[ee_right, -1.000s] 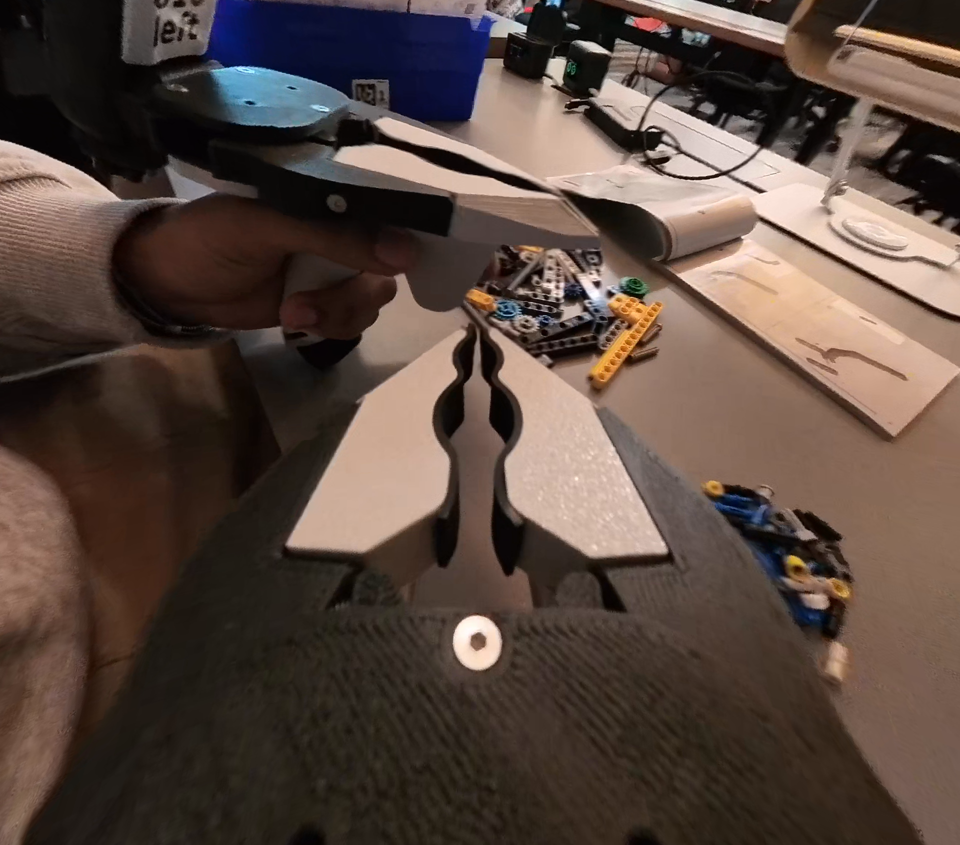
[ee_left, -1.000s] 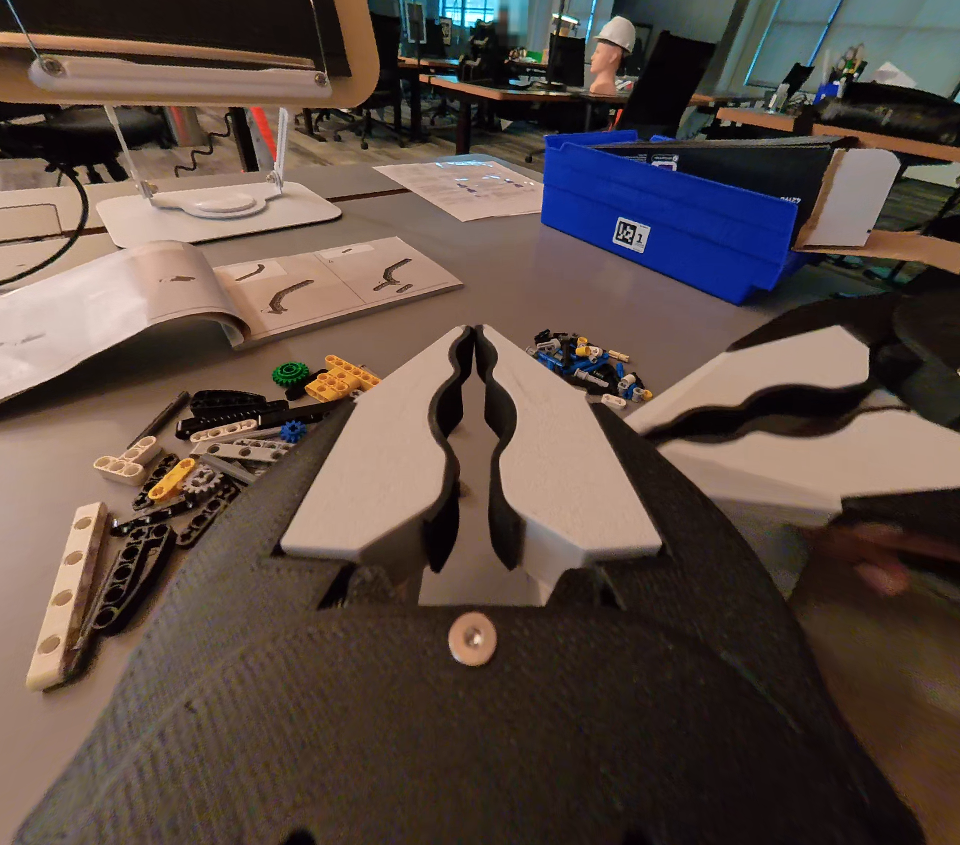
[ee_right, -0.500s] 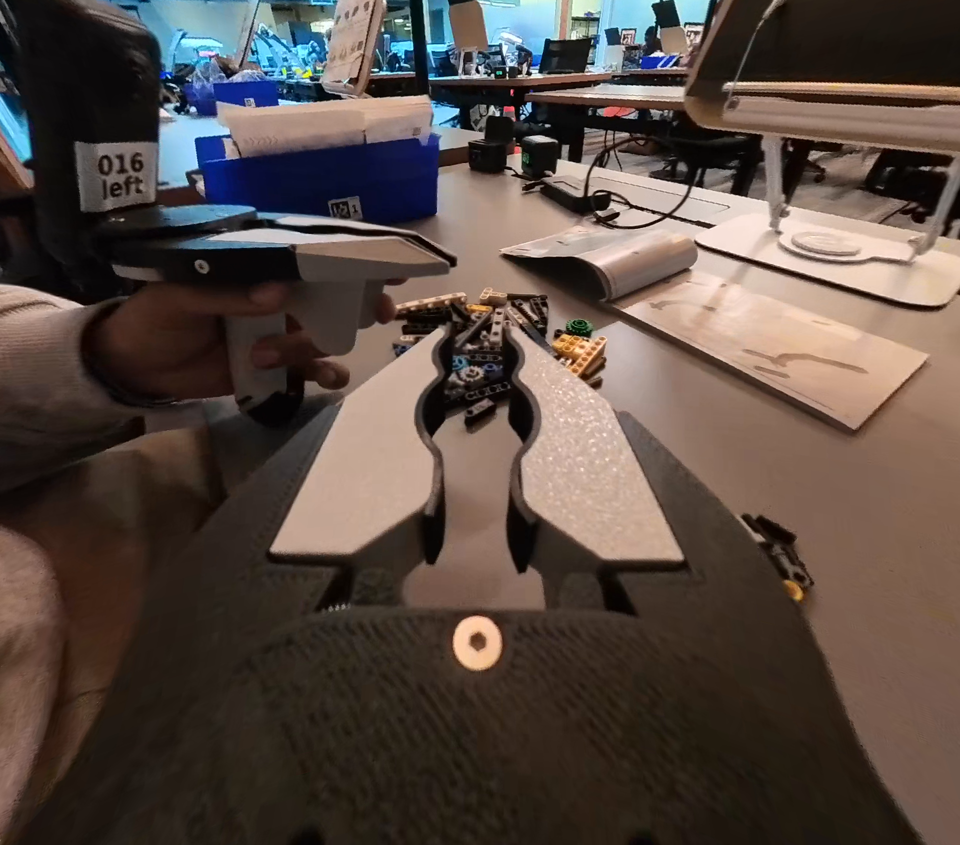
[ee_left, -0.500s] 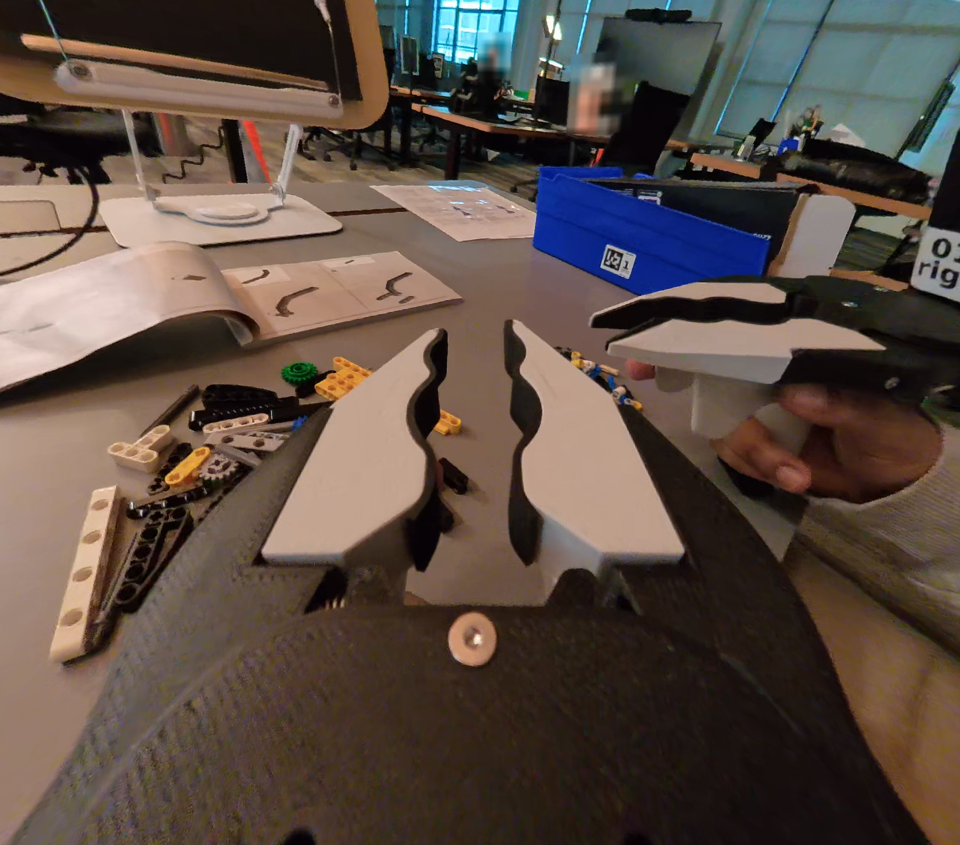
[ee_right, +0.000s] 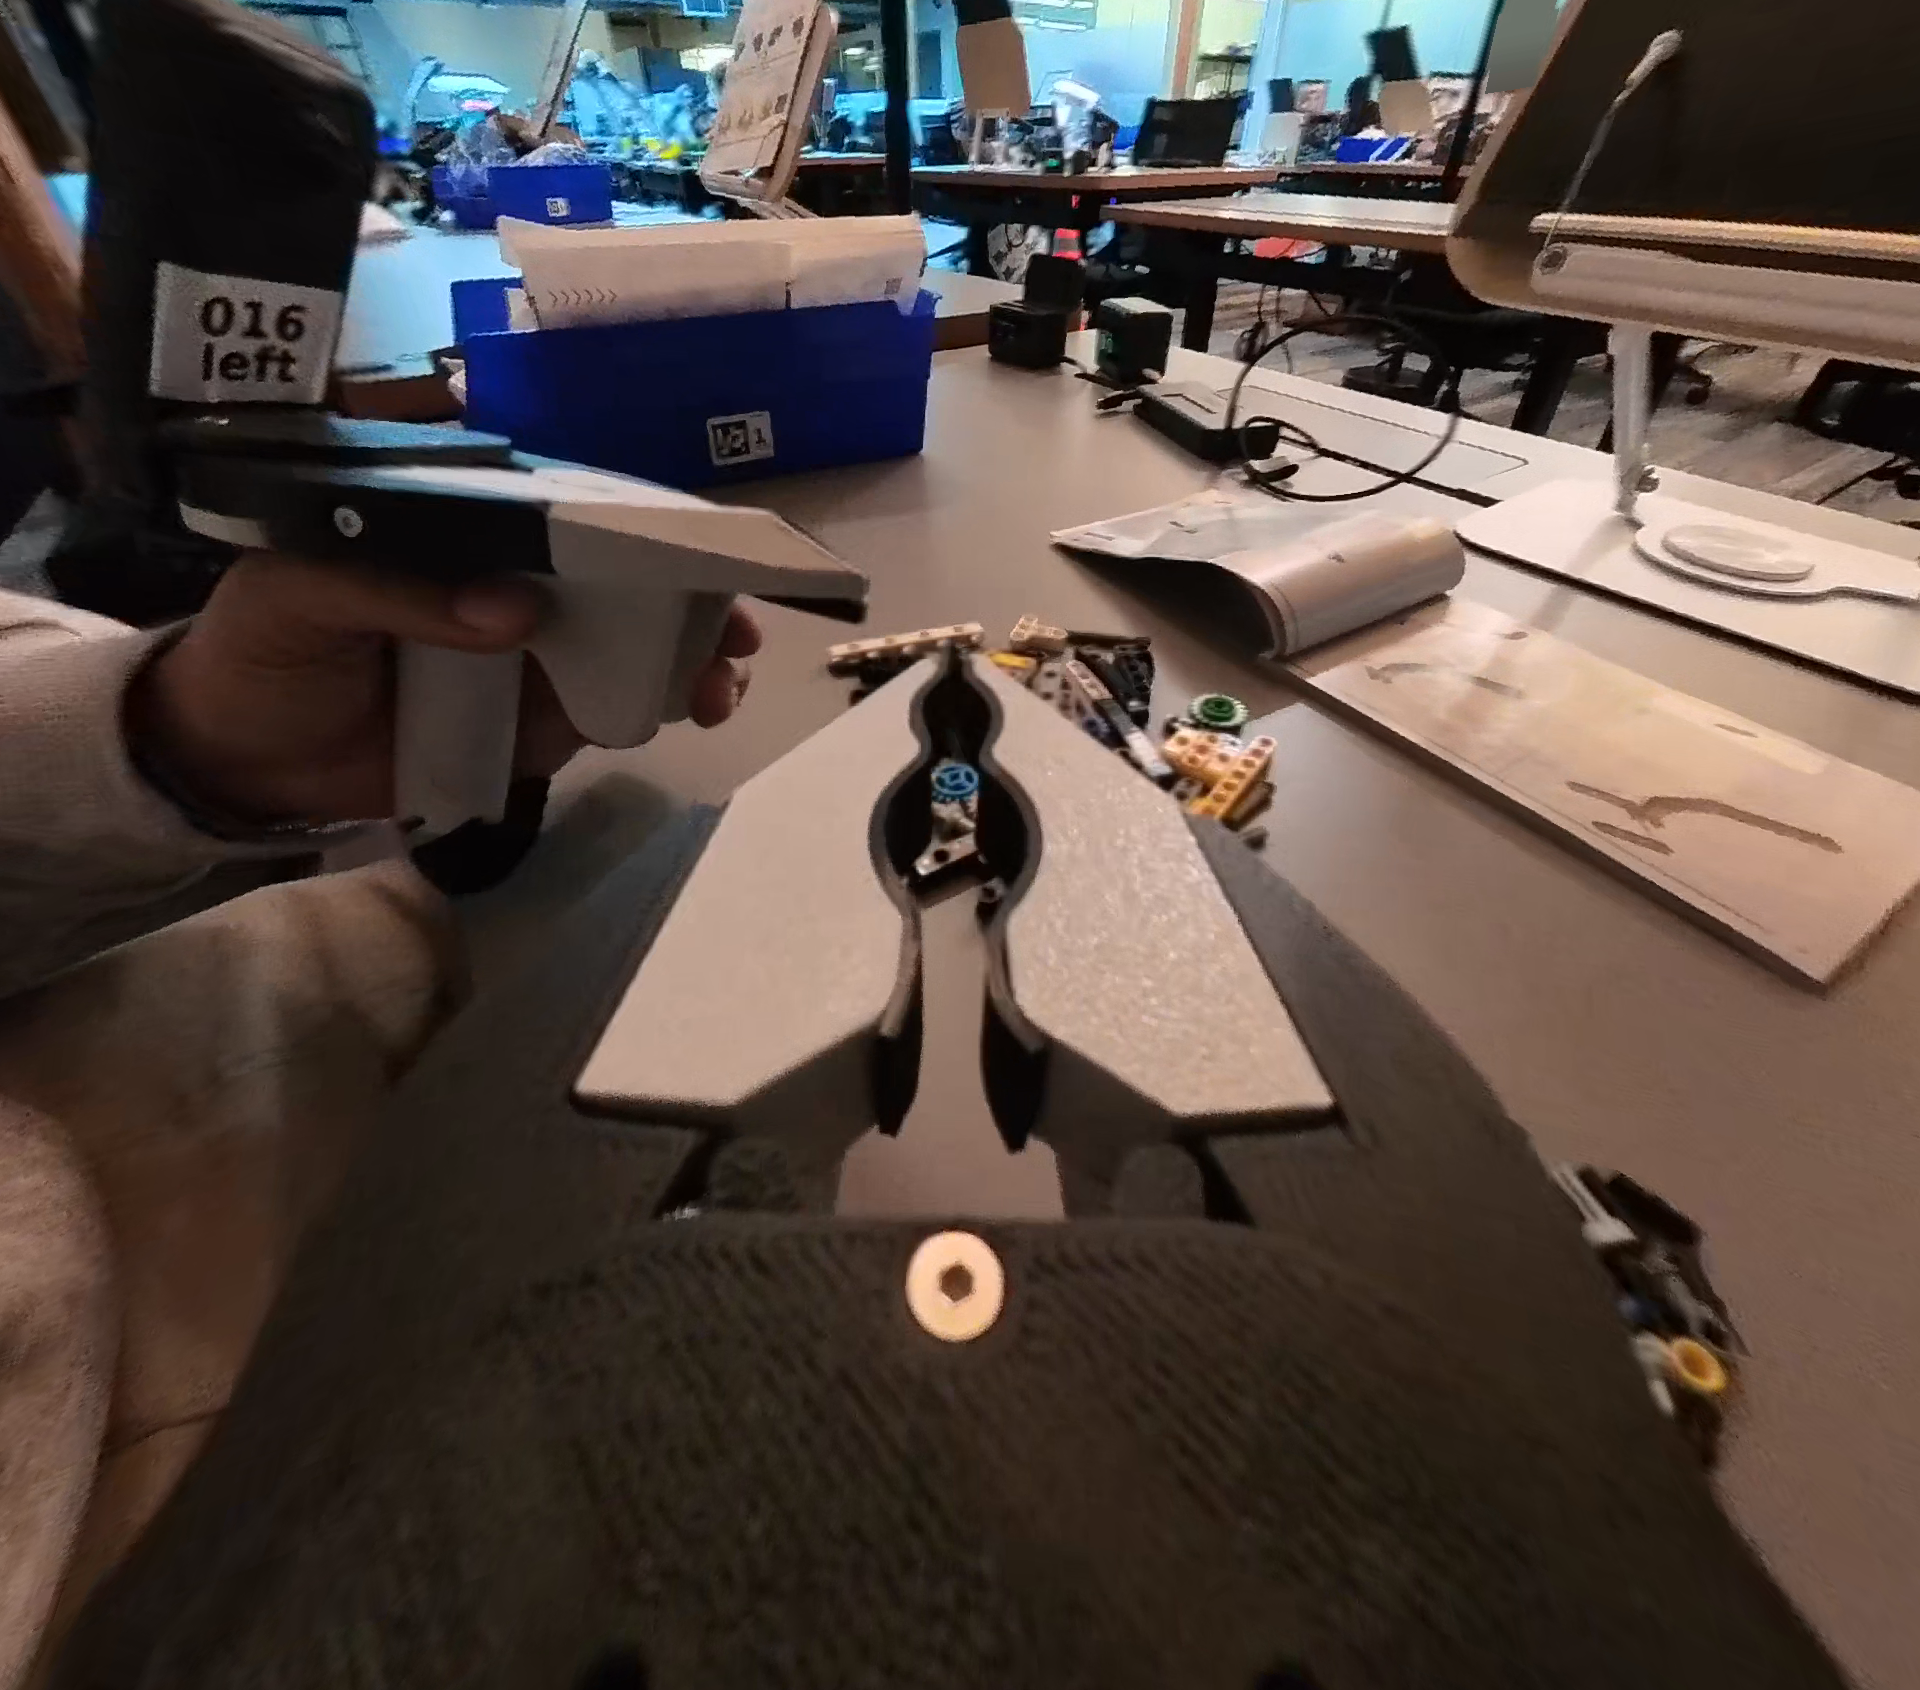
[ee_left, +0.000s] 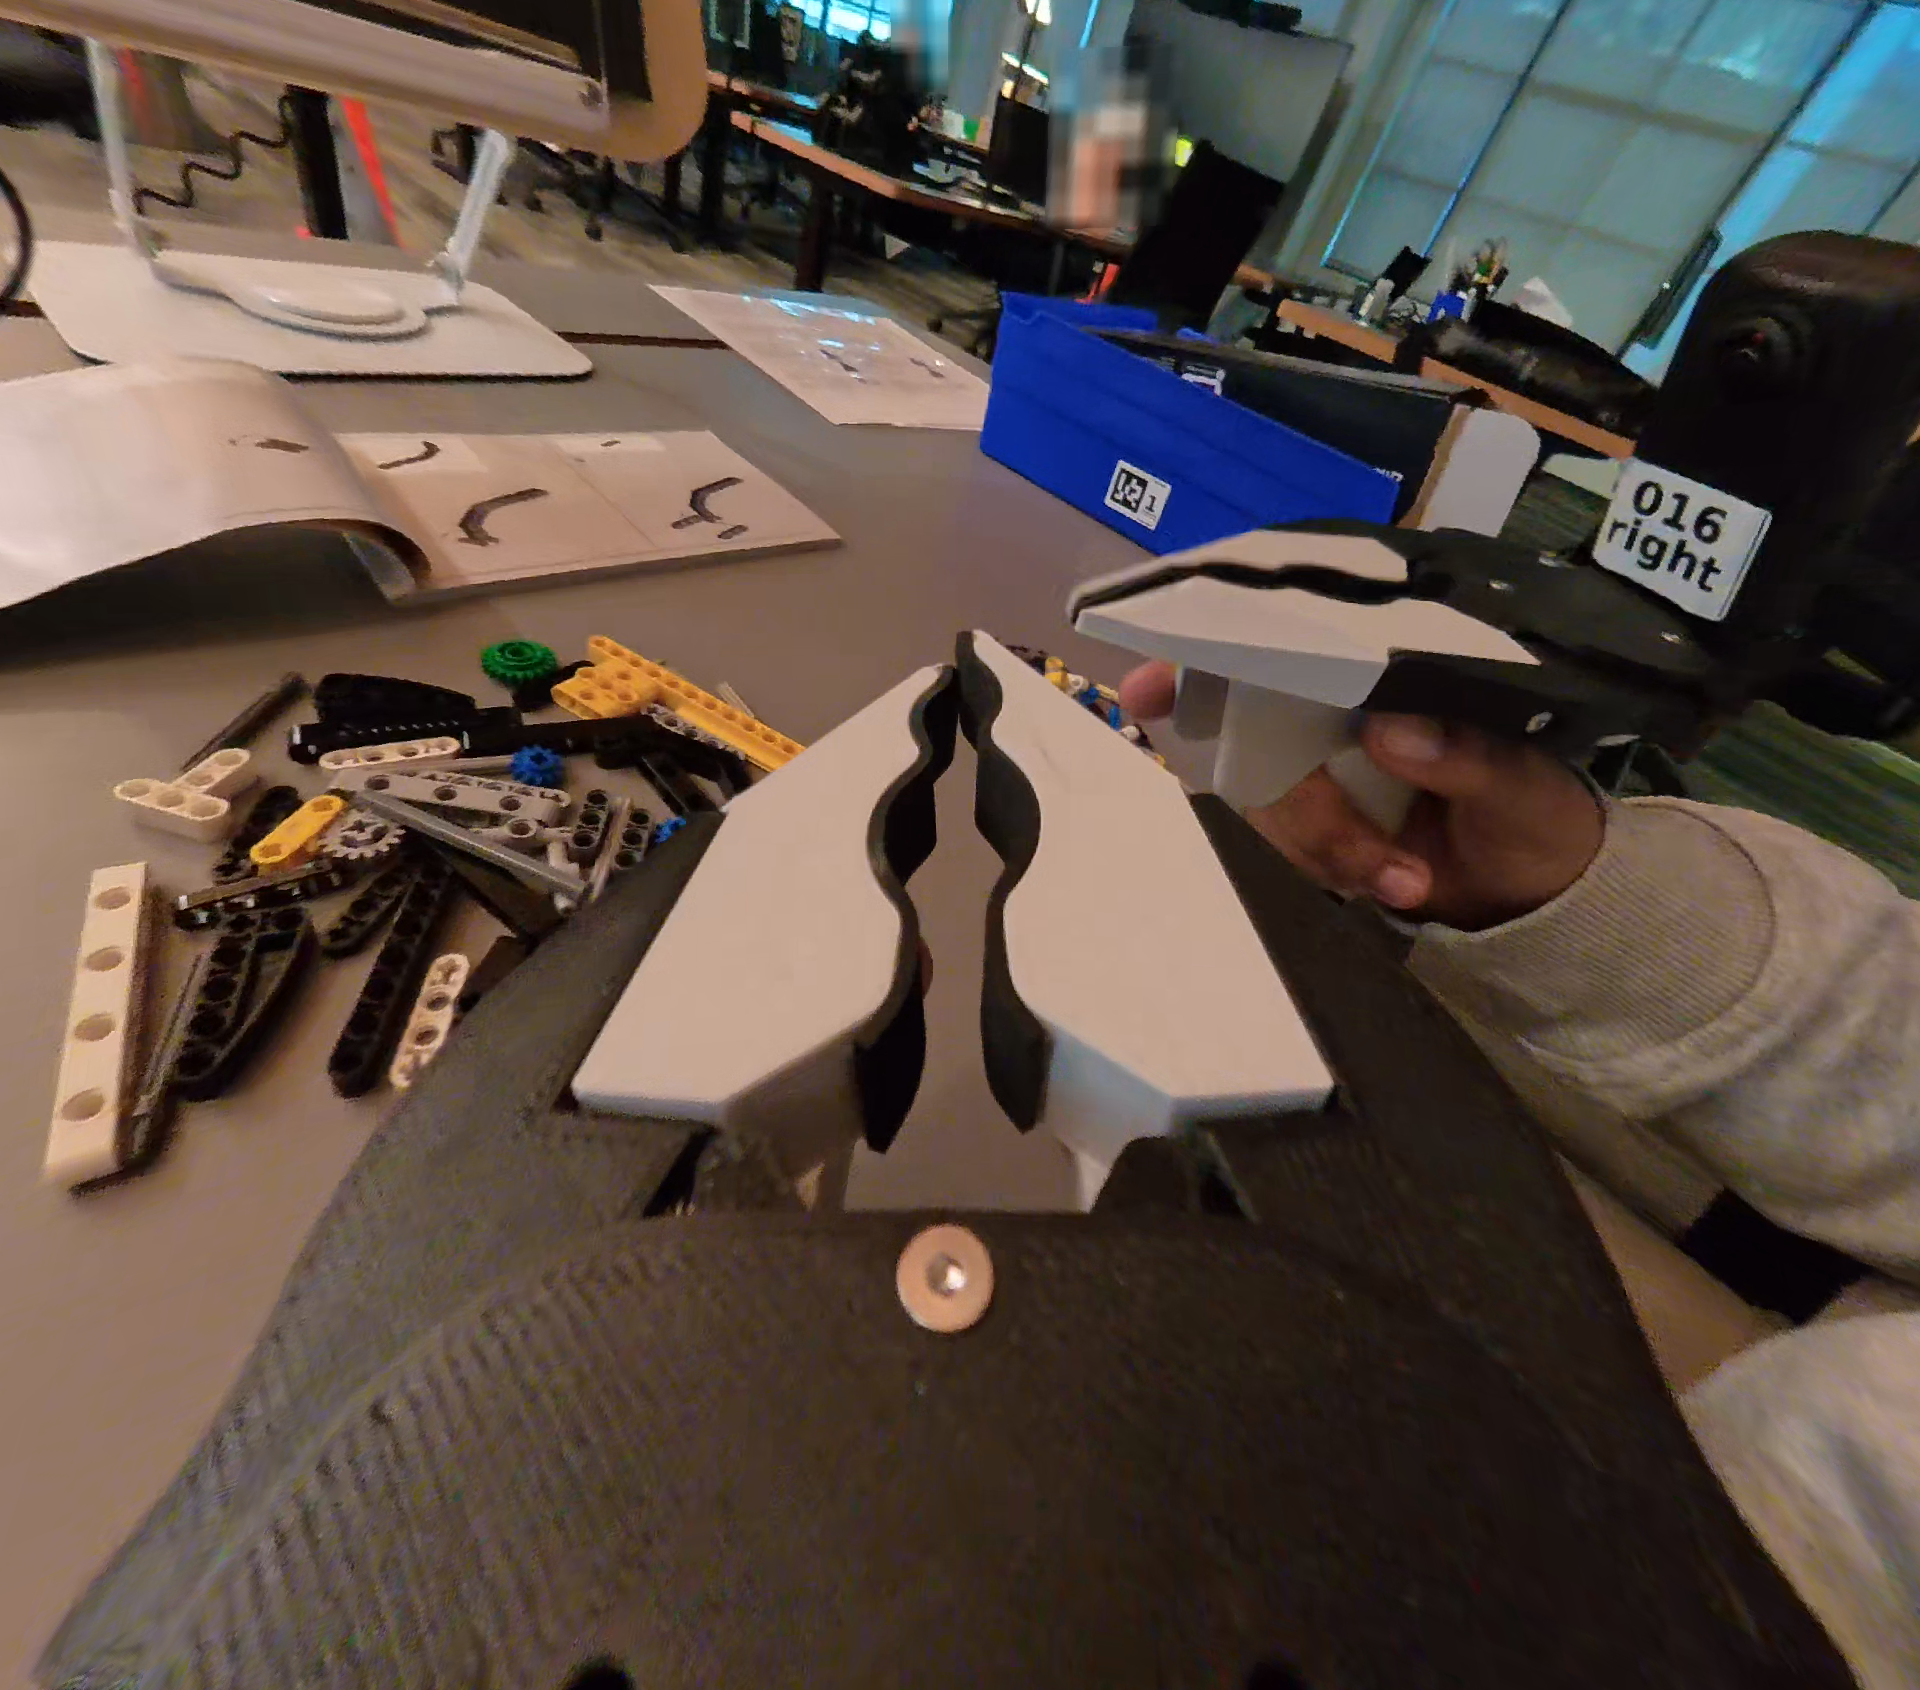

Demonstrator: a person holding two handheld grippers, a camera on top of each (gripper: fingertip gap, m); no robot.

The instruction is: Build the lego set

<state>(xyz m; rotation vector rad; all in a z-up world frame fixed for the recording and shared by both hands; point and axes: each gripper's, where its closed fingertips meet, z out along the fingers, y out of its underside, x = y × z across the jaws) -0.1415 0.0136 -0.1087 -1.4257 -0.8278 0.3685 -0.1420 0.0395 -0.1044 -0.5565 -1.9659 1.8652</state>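
A pile of loose lego beams, gears and yellow pieces [ee_left: 436, 809] lies on the grey table [ee_left: 914, 539], left of my left gripper [ee_left: 958, 655]. The left gripper is shut and empty, held above the table. A smaller pile of blue and black pins [ee_left: 1081, 690] lies just behind its tips. My right gripper [ee_right: 954, 653] is shut and empty, pointing at the big pile [ee_right: 1101, 695]. The pin pile [ee_right: 1662, 1308] is at its lower right. Each gripper shows in the other's view, hand-held: the right [ee_left: 1081, 601], the left [ee_right: 854, 591].
An open instruction booklet [ee_left: 416, 497] lies behind the pile. A board on a white stand [ee_left: 312, 290] is at the back left. A blue bin [ee_left: 1174, 435] holding a box stands at the back right, beside a loose sheet [ee_left: 831, 362]. Cables [ee_right: 1299, 445] lie farther back. The grippers are tip to tip, or close to it.
The left gripper opened half a second ago and is shut again. The right gripper parted slightly and closed. Both grippers have shifted, so the right one now sits clear of the left.
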